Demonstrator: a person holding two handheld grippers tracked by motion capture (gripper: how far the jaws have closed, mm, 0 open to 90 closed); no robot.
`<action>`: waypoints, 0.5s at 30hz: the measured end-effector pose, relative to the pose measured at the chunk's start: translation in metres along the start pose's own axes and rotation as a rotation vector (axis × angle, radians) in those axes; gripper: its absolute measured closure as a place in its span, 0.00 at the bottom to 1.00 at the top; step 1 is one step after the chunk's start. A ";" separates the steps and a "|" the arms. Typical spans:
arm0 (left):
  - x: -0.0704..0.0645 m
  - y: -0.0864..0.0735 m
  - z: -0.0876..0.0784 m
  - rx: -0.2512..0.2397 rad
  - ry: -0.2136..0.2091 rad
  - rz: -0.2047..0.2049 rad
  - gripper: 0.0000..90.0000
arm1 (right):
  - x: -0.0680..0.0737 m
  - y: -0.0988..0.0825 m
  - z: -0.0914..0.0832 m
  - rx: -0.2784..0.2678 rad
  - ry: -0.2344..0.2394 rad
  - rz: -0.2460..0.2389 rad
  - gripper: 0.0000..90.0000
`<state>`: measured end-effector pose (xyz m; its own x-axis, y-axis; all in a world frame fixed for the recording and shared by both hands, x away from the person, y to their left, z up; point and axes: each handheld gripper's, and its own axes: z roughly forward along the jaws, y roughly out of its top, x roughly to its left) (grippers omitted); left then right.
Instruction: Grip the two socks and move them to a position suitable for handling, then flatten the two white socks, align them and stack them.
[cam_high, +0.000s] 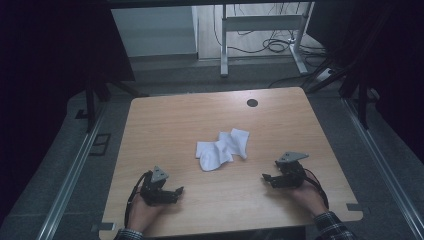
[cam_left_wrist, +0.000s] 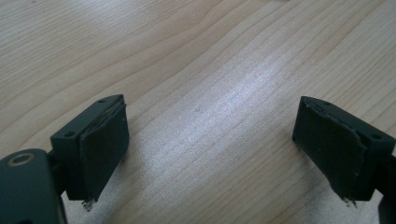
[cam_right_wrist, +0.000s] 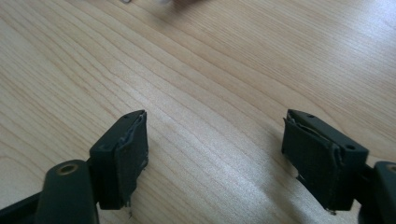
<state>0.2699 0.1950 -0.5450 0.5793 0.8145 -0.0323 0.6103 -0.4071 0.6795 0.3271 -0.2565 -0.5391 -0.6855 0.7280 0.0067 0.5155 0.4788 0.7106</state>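
The wooden table (cam_high: 165, 125) carries a crumpled white cloth (cam_high: 222, 148) near its middle, with a small dark round hole (cam_high: 252, 103) in the tabletop toward the far edge. At the near edge a person's hands hold two black grippers low over the wood. The left gripper (cam_high: 175, 192) sits at the near left, its jaws spread wide with nothing between them; in the left gripper view only bare wood grain lies between the two black pads (cam_left_wrist: 105, 144). The right gripper (cam_high: 267, 179) sits at the near right, jaws likewise apart and empty, its pads (cam_right_wrist: 133, 156) framing bare tabletop. The cloth lies between the two grippers and farther up the table, well apart from both.
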 end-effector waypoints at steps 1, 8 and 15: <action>0.000 0.000 0.000 0.000 0.000 0.000 0.12 | 0.000 0.000 0.000 0.000 0.000 0.000 0.23; 0.000 0.000 0.000 0.000 -0.001 0.000 0.12 | 0.001 0.000 0.000 -0.001 -0.001 0.003 0.22; 0.000 0.000 0.000 0.000 -0.002 0.000 0.12 | 0.001 0.000 0.000 0.001 -0.001 0.003 0.22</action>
<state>0.2703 0.1947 -0.5450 0.5805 0.8136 -0.0334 0.6103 -0.4076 0.6793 0.3267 -0.2553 -0.5394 -0.6836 0.7298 0.0079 0.5176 0.4771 0.7102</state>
